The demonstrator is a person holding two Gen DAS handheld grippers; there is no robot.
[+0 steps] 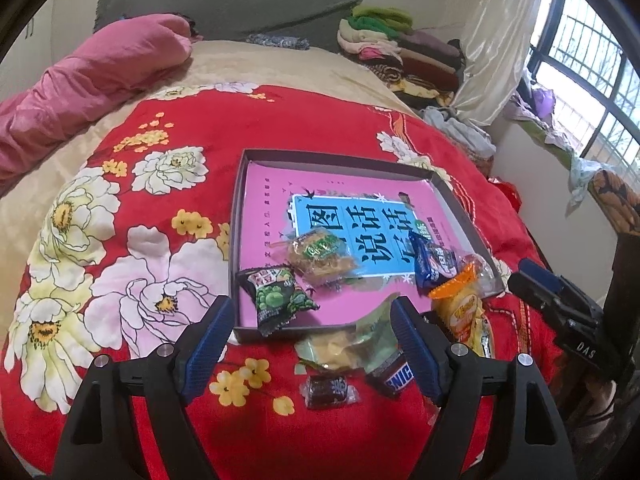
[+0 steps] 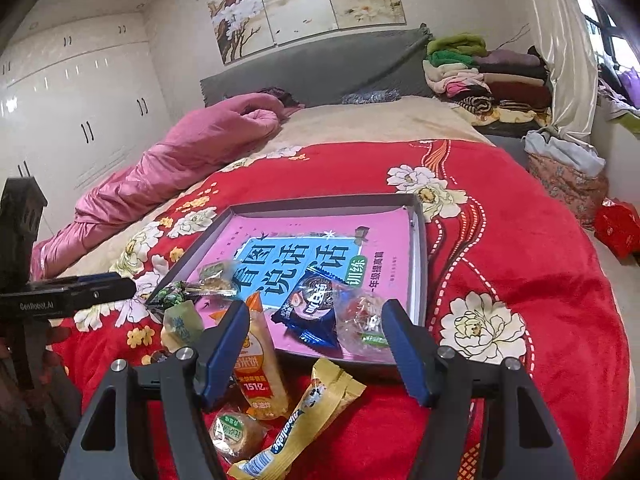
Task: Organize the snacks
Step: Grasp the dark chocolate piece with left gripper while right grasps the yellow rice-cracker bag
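Left edge: the red floral blanket (image 1: 280, 128) is the work surface, soft, so wrappers sit tilted. We hold the left gripper (image 1: 312, 336) low over the near rim of the shallow box (image 1: 240, 208), jaws spread, nothing pinched. No pad touches a snack.

Inside the box, near the left corner: the green pea packet (image 1: 276, 300), its lower end hanging over the rim. Just beyond it lies the clear-wrapped cake (image 1: 320, 254), flat on the pink book (image 1: 360, 224) lining the floor. We judge both as already sorted.

Centre, outside the box on the blanket: a pale green chip bag (image 1: 352, 344), a dark wrapped candy (image 1: 330, 388) and a Snickers bar (image 1: 394, 378), all between the left fingers, likely next to go.

Right: the blue cookie packet (image 2: 316, 312) and a clear candy wrapper (image 2: 362, 320) lie in the box's near right corner. The orange rice-cracker pack (image 2: 260, 364) leans over the rim, half in. The right gripper (image 2: 316, 348) hovers there, jaws apart, empty. A yellow candy bar (image 2: 304, 412) and a round pastry (image 2: 234, 434) wait on the blanket under it.
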